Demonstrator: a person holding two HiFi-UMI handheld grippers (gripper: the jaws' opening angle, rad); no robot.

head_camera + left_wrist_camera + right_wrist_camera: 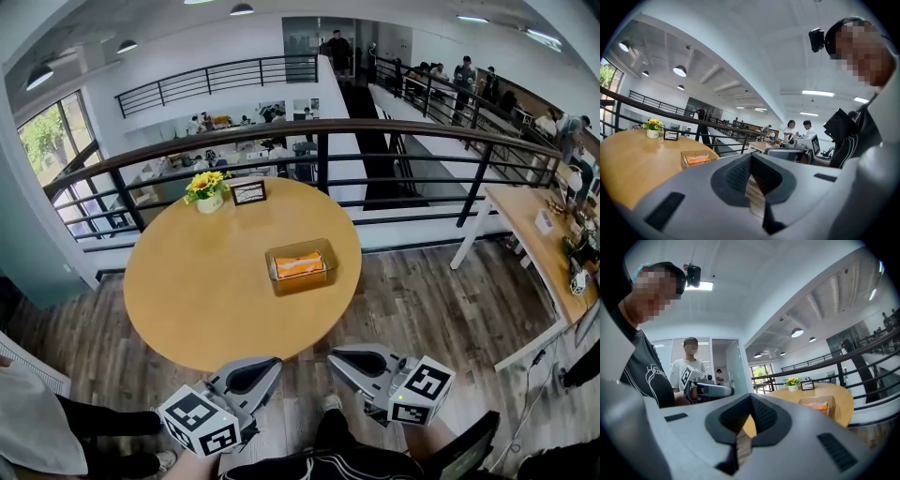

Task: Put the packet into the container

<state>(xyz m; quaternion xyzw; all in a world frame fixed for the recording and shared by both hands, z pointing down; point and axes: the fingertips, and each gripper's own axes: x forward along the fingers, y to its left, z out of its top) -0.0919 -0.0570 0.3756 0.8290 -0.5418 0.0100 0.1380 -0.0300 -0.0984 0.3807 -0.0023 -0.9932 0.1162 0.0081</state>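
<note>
2 claws, both pinched tight with nothing in them: left claw (275, 364) and right claw (334, 356) hang just off the near edge of the round counter (206, 291). The orange packet (299, 264) lies inside the clear container (330, 274) on the counter's right half, well apart from both claws.

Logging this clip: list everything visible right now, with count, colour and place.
round table: 1, light wood, centre
container: 1, clear amber, on the table's right part
packet: 1, orange, inside the container
flower pot: 1, white, yellow flowers, table's far edge
framed card: 1, dark frame, beside the flower pot
railing: 1, black, behind the table
desk: 1, light wood, far right
people: several, mixed clothing, upper walkway
left gripper: 1, grey, shut, empty, off the table
right gripper: 1, grey, shut, empty, off the table
</note>
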